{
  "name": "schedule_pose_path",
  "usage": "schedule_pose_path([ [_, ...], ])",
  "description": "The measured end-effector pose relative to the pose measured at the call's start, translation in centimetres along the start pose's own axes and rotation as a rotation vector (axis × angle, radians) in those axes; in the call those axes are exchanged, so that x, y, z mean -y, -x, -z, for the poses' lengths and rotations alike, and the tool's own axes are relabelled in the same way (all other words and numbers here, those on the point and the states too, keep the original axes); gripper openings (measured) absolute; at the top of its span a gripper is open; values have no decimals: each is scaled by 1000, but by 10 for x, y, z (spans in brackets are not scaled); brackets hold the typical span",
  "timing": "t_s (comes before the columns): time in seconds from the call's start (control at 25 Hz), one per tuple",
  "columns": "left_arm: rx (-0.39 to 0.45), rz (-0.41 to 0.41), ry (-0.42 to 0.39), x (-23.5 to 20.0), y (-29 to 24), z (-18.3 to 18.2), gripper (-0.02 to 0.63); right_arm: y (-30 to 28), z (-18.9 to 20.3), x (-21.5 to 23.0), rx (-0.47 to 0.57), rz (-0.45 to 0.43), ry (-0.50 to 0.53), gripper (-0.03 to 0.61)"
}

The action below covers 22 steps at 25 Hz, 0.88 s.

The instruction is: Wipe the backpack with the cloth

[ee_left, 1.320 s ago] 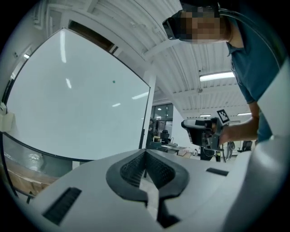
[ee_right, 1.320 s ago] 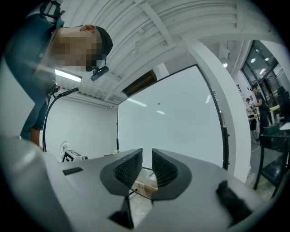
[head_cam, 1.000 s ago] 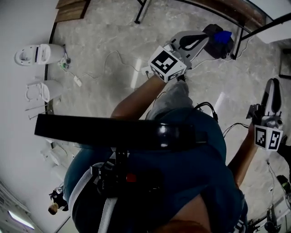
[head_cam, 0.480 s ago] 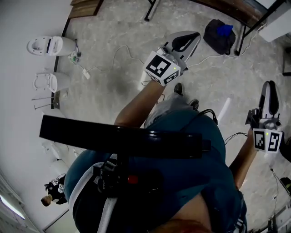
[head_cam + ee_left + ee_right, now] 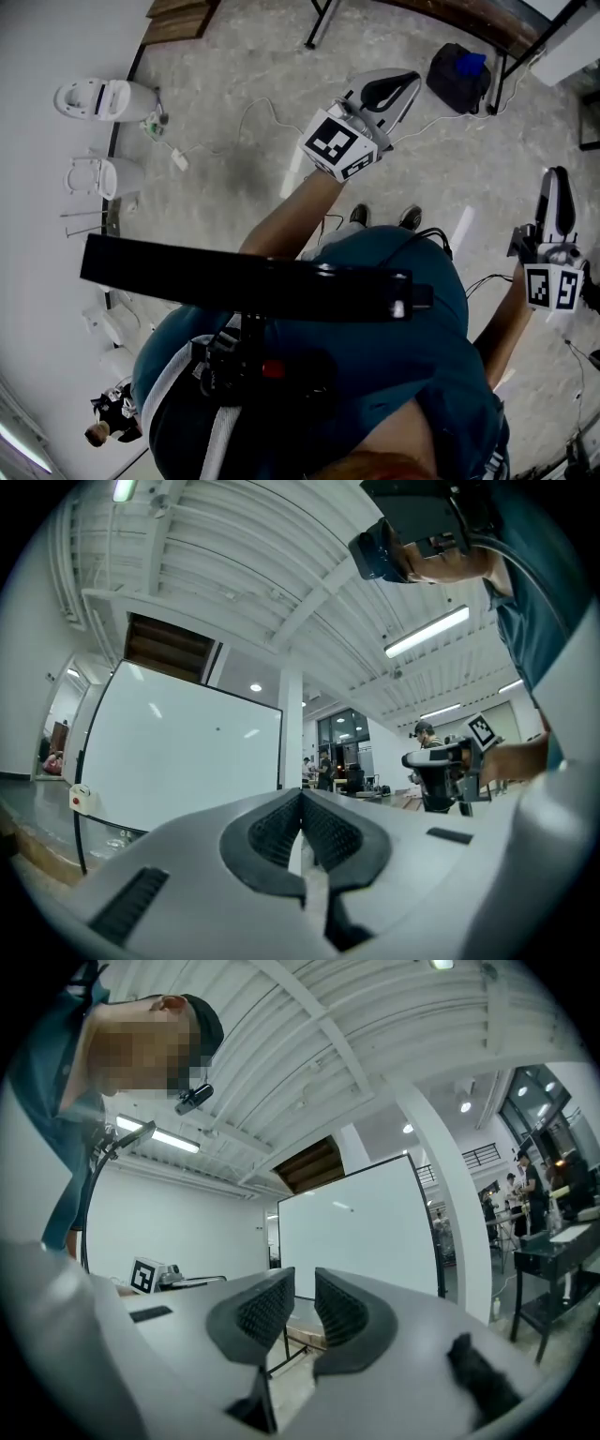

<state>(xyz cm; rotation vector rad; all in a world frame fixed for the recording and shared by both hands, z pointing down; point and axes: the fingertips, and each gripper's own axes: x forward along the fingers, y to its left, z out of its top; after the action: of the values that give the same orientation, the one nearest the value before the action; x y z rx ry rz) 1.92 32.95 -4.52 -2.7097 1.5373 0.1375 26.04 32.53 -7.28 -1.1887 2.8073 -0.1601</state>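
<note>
Backpack (image 5: 457, 86) located on the floor (image 5: 234, 178), well ahead of the person, just beside the dark legs of a table frame (image 5: 501, 70) at the upper right of the head view; neither gripper view shows it. It reads as a dark, slumped mass with a blue patch (image 5: 471, 63) at its far end, possibly the cloth, possibly part of the bag; not determinable at this size. Left gripper (image 5: 405, 84) is held level in front of the body, aimed broadly toward the bag but well apart from it; its fingers are pressed together with nothing between them. Right gripper (image 5: 557, 178) is out at the person's right side, likewise well apart from the bag; its fingers stand a little apart, the gap empty. Wiping not begun, and no cloth is in either gripper. Handling assessment: the bag looks to be soft fabric, collapsed and so probably lightly filled, likely to yield and slide on the smooth floor under a wiping stroke. One gripper should therefore steady it — by a top handle or strap if one is found, otherwise a pinch of fabric at the upper edge — while the other works the cloth. The cloth is judged light and limp, best pinched at a fold. Orientation: the bag appears to lie on the floor rather than stand; its longer dimension seems to run from the blue end by the table frame back toward the person, slightly diagonal in the head view, though the outline is too small and dark to confirm, and which face is uppermost cannot be told
</note>
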Motion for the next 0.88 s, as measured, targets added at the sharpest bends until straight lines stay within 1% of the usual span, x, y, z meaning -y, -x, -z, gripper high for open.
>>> schedule_pose_path([
  [0.08, 3, 31, 5, 0, 20, -4, 0, 7, -6, -21, 11, 31, 8, 55],
  [0.2, 16, 67, 15, 3, 61, -9, 0, 24, -6, -65, 10, 67, 26, 55],
  [0.28, 23, 82, 18, 5, 82, -12, 0, 33, -7, -88, 11, 79, 29, 55],
  [0.44, 45, 89, 19, 11, 108, -20, 0, 46, -6, -116, 1, 78, 51, 55],
  [0.52, 60, 79, 18, 13, 118, -23, 0, 50, -2, -123, -21, 76, 67, 54],
  [0.68, 79, 46, 27, 16, 129, -29, 0, 56, 10, -123, -89, 88, 80, 54],
  [0.88, 85, 45, 20, 41, 138, -37, 0, 80, 11, -119, -131, 106, 106, 54],
])
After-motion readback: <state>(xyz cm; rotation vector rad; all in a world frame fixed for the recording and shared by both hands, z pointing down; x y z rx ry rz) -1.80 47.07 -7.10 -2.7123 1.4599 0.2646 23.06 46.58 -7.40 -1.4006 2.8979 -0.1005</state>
